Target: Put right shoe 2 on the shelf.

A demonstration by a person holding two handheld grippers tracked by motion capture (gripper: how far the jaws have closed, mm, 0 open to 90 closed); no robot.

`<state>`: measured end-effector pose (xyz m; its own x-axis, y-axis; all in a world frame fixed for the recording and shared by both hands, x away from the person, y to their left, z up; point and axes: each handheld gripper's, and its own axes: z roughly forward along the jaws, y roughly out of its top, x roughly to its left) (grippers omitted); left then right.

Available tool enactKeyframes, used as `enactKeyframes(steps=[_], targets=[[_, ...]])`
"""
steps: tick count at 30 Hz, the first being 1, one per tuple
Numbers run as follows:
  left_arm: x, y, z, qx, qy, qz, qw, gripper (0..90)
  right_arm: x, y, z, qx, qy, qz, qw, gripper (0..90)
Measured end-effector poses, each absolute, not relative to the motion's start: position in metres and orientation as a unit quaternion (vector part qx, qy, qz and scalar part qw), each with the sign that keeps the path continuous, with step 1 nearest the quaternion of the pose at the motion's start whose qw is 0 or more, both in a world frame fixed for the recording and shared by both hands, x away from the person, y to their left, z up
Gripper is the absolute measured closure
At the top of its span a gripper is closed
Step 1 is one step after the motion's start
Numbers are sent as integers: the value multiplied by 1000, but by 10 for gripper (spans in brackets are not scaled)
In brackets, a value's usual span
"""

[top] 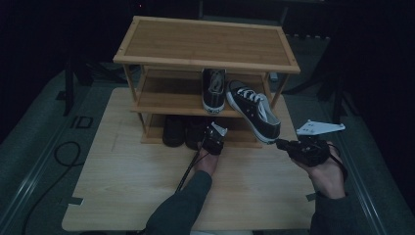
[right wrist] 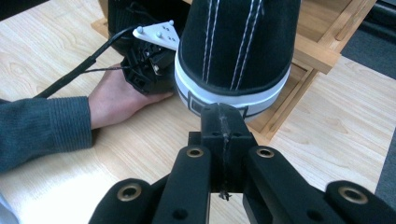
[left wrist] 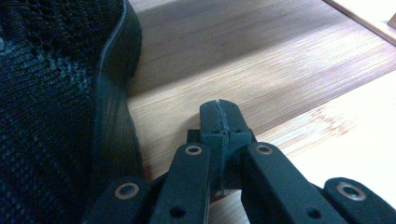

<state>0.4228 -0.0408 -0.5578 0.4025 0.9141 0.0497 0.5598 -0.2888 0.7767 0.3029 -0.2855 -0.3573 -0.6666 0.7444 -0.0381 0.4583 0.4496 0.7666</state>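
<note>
A black canvas sneaker (top: 254,111) with white laces lies tilted on the rack's middle shelf, its heel hanging over the front edge. Its partner (top: 214,89) stands straight beside it. My right gripper (top: 280,143) is shut and empty, and its tips (right wrist: 223,117) sit just under the white heel rim of the tilted sneaker (right wrist: 238,46). My left gripper (top: 212,136) is low at the bottom shelf, shut with nothing in it (left wrist: 220,114), right beside a black mesh shoe (left wrist: 46,116).
The three-tier bamboo shoe rack (top: 205,44) stands at the back of a light wooden table (top: 127,191). Two dark shoes (top: 173,129) sit on its bottom shelf. A cable (top: 188,171) trails from the left gripper along the sleeve.
</note>
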Motion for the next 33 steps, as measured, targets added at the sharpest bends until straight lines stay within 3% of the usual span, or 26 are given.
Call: enactKeyframes(steps=[23,33], targets=[[423,-41,-558,760,485,255,349,900,313,-263,-354,346,827,403,183,900],[423,-41,-558,760,485,256,349,900,324,-252,-354,335,830,416,160,900]])
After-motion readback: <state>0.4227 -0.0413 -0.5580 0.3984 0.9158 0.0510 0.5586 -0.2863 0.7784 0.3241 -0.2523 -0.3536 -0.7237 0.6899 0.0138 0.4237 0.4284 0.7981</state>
